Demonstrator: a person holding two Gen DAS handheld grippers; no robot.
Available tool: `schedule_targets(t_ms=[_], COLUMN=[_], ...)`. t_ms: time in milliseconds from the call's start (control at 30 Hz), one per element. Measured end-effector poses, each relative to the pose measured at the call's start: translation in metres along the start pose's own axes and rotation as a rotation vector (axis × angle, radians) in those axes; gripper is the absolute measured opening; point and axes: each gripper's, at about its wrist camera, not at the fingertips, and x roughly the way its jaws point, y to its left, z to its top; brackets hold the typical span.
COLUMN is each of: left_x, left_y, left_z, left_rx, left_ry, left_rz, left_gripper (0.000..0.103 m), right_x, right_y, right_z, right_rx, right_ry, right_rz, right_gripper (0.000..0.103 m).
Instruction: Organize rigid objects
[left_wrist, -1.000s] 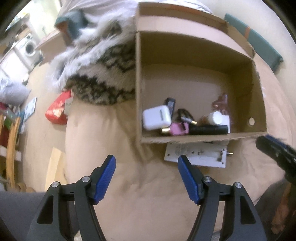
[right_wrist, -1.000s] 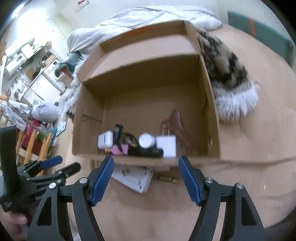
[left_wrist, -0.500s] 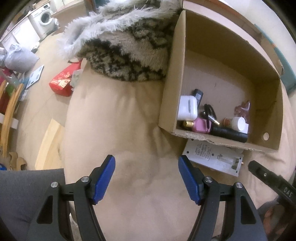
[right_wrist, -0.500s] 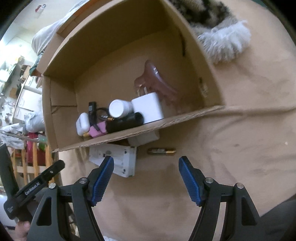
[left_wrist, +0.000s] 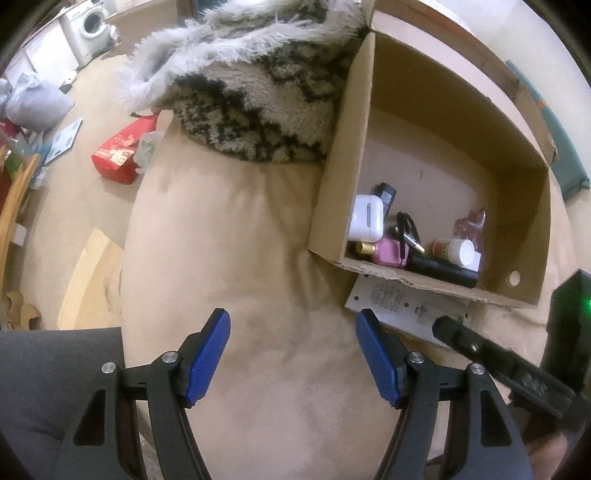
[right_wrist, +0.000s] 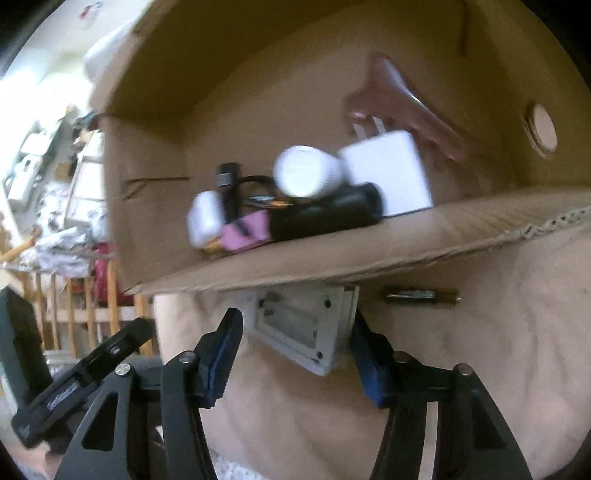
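Both blue pads of the right gripper (right_wrist: 295, 354), which have just been closing, flank the flat white rectangular plate (right_wrist: 306, 328) poking out from under the cardboard box (right_wrist: 369, 254); not yet visibly clamped.

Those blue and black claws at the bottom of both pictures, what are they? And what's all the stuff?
They are tongs that a person squeezes by hand, one in each hand. Each carries a small camera looking out along its two fingers, so each picture shows what one tong sees.

The left hand-held gripper is open over a beige cushion, holding nothing. Its picture also shows a fluffy patterned blanket.

The right hand-held gripper has just been closing around a white flat plate that sticks out from under a cardboard box. One side looks to be touching; I cannot tell if it grips yet. A small brass-coloured stick lies beside it.

Inside the box lie a white charger, a black tube and a pink item.
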Motion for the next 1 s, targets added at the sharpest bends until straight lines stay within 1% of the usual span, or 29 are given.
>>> schedule_targets(t_ms=[67,133,233,267,300,333,367,400,467,533,600,667,800,867,900,933,967,1000], left_x=[-0.003,-0.006,-0.007,-0.007,-0.006,-0.006,-0.005,-0.005,-0.004,-0.003,-0.003,-0.002,0.002,0.005,0.007,0.008,0.008,0.01], left_y=[0.002,0.004,0.005,0.006,0.008,0.009,0.012,0.013,0.017,0.018,0.017,0.011,-0.005,-0.011,-0.015,-0.018,-0.02,-0.023], left_z=[0.002,0.004,0.006,0.006,0.006,0.006,0.006,0.006,0.007,0.008,0.008,0.007,0.001,-0.002,-0.005,-0.006,-0.008,-0.011], left_rx=[-0.015,-0.032,-0.026,-0.026,-0.03,-0.034,-0.038,-0.044,-0.056,-0.067,-0.068,-0.044,0.033,0.066,0.092,0.108,0.121,0.14], left_ry=[-0.01,-0.022,-0.034,-0.036,-0.035,-0.032,-0.029,-0.028,-0.026,-0.023,-0.023,-0.026,-0.028,-0.024,-0.023,-0.028,-0.035,-0.042], left_rz=[0.004,0.001,0.02,0.026,0.029,0.029,0.03,0.032,0.037,0.035,0.034,0.042,0.069,0.077,0.086,0.094,0.104,0.117], left_gripper=[0.068,0.068,0.068,0.068,0.068,0.068,0.068,0.068,0.068,0.068,0.068,0.068,0.068,0.068,0.068,0.068,0.068,0.068], right_x=[0.002,0.011,0.032,0.041,0.05,0.056,0.057,0.056,0.05,0.039,0.017,-0.006,-0.054,-0.072,-0.076,-0.078,-0.081,-0.08], right_y=[0.011,0.023,0.032,0.036,0.039,0.041,0.044,0.048,0.057,0.062,0.062,0.058,0.036,0.012,0.0,-0.008,-0.014,-0.014], right_z=[-0.001,0.002,0.01,0.013,0.014,0.014,0.013,0.011,0.005,-0.002,-0.01,-0.015,-0.018,-0.015,-0.013,-0.013,-0.014,-0.016], right_rx=[-0.03,-0.062,-0.052,-0.054,-0.057,-0.057,-0.057,-0.071,-0.113,-0.126,-0.154,-0.173,-0.184,-0.201,-0.139,-0.126,-0.139,-0.158], right_ry=[0.002,0.011,0.042,0.053,0.069,0.081,0.08,0.069,0.057,0.066,0.058,0.048,0.012,-0.023,-0.022,-0.015,-0.027,-0.048], right_rz=[0.045,0.048,0.037,0.03,0.021,0.006,0.011,0.012,-0.029,-0.045,-0.065,-0.092,-0.18,-0.289,-0.262,-0.253,-0.28,-0.333], right_gripper=[0.061,0.059,0.059,0.054,0.043,0.034,0.028,0.025,0.024,0.023,0.023,0.023,0.023,0.023,0.023,0.023,0.023,0.023])
